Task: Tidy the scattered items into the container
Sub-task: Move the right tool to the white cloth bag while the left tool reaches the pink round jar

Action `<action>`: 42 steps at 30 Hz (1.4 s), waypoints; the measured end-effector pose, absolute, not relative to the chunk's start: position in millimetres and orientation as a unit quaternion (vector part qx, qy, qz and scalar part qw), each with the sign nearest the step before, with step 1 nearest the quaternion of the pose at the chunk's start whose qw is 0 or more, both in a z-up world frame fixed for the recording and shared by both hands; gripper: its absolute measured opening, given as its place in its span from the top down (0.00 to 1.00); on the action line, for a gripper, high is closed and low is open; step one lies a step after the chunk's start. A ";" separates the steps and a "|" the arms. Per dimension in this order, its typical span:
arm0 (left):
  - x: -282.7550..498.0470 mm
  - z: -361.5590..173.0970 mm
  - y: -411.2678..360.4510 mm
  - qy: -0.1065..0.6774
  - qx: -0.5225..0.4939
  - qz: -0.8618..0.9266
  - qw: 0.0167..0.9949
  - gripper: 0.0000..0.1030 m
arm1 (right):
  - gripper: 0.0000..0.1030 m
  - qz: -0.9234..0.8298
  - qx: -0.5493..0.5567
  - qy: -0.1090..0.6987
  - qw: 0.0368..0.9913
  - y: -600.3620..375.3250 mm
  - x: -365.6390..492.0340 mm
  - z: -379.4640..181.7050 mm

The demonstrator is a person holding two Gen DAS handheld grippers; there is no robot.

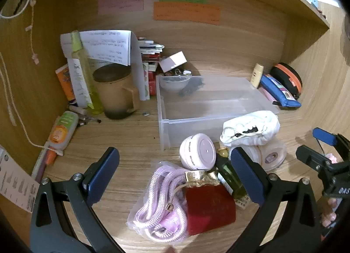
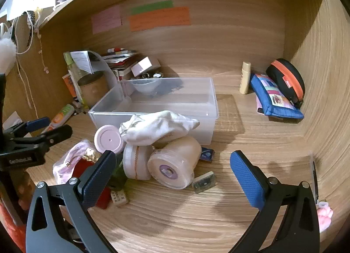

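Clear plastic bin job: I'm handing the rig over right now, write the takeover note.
Left tool: open, empty, above the lilac rope bag and red pouch.
Right tool: open, empty, near the two tape rolls.
Clear plastic bin: holds only a small bowl at its far end.
Done: nothing visibly moved in.
Left: rope bag, pouch, pink round box, white cloth bag, tape rolls, green bottle.

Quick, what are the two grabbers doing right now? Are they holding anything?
Left gripper: open, holding nothing; it is over the red pouch.
Right gripper: open, holding nothing.
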State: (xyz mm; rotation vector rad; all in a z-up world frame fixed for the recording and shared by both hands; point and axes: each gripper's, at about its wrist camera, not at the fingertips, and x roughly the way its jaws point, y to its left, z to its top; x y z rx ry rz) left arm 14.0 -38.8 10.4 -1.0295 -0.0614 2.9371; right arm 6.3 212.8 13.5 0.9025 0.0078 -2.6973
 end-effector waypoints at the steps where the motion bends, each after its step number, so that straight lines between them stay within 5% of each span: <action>1: 11.4 9.0 -38.9 -0.017 -0.337 0.941 0.032 0.00 | 0.00 -0.937 0.315 0.002 0.148 213.5 5.3 13.3; 16: -46.0 -22.6 -31.9 0.012 -0.457 0.884 0.100 0.00 | 0.00 -0.913 0.358 0.059 0.188 188.2 -39.3 2.5; 21: -58.1 -32.4 -29.1 0.007 -0.487 0.866 0.110 0.19 | 0.00 -0.902 0.379 0.057 0.199 176.7 -57.3 -4.7; 33: -79.2 -50.6 -27.9 -0.015 -0.517 0.845 0.133 0.19 | 0.00 -0.887 0.407 0.062 0.208 153.8 -77.0 -16.0; 40: -85.1 -57.7 -31.1 -0.033 -0.516 0.845 0.137 0.32 | 0.01 -0.893 0.393 0.090 0.200 147.9 -82.1 -19.9; 42: -84.1 -58.4 -30.3 -0.034 -0.510 0.849 0.136 0.35 | 0.09 -0.896 0.387 0.093 0.197 148.0 -82.2 -20.3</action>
